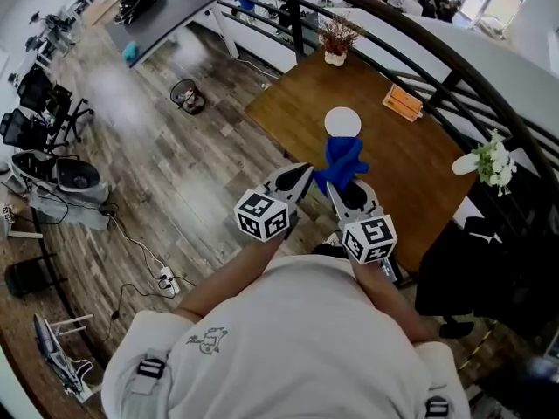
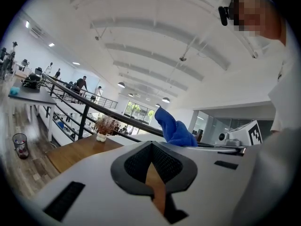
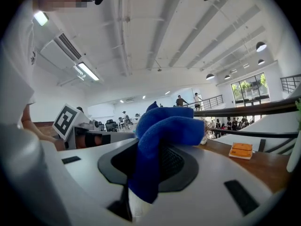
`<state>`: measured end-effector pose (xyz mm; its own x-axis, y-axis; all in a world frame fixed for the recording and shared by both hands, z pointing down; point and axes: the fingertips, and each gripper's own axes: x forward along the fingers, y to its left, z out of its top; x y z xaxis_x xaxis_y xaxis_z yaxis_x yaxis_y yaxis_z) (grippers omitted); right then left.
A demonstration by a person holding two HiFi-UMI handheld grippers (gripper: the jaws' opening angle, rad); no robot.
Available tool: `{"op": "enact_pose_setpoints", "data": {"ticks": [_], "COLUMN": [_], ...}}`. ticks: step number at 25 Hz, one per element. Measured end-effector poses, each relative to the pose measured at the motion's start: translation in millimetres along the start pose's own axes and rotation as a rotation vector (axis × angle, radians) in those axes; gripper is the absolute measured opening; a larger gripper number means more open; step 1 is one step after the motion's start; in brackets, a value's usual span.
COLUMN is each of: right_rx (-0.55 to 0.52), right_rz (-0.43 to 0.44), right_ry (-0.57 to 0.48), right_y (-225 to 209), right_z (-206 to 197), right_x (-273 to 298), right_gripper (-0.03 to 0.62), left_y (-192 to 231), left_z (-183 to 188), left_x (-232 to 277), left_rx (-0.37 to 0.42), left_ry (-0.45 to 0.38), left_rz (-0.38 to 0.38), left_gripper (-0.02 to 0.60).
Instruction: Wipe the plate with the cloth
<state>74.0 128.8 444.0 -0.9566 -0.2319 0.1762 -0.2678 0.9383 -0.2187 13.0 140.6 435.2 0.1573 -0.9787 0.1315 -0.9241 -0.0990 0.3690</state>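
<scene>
Wooden table point(image 1: 410, 160) bears the white plate point(image 1: 342, 121), straight ahead of the right gripper point(image 1: 339, 187), which clamps the blue cloth point(image 1: 344, 162); the left gripper point(image 1: 300, 180), closed and empty, sits alongside.

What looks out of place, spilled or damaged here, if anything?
Nothing stands out. The white plate lies flat on the wooden table, with nothing spilled around it. The blue cloth is bunched in the right gripper. The left gripper is shut and empty.
</scene>
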Motion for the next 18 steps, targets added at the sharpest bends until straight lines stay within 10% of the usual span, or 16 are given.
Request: {"op": "enact_pose_setpoints", "data": {"ticks": [18], "right_rx": [0.072], "right_rz": [-0.093], "right_ry": [-0.007], "right_y": [-148.9], "right_z": [32.9], "right_x": [-16.8], "right_gripper": [0.11], "left_y": [-44.6], "left_z": [13.9], "left_x": [166.7], "left_rx": [0.012], "left_ry": [0.091], "left_rz": [-0.134], "left_gripper": [0.006]}}
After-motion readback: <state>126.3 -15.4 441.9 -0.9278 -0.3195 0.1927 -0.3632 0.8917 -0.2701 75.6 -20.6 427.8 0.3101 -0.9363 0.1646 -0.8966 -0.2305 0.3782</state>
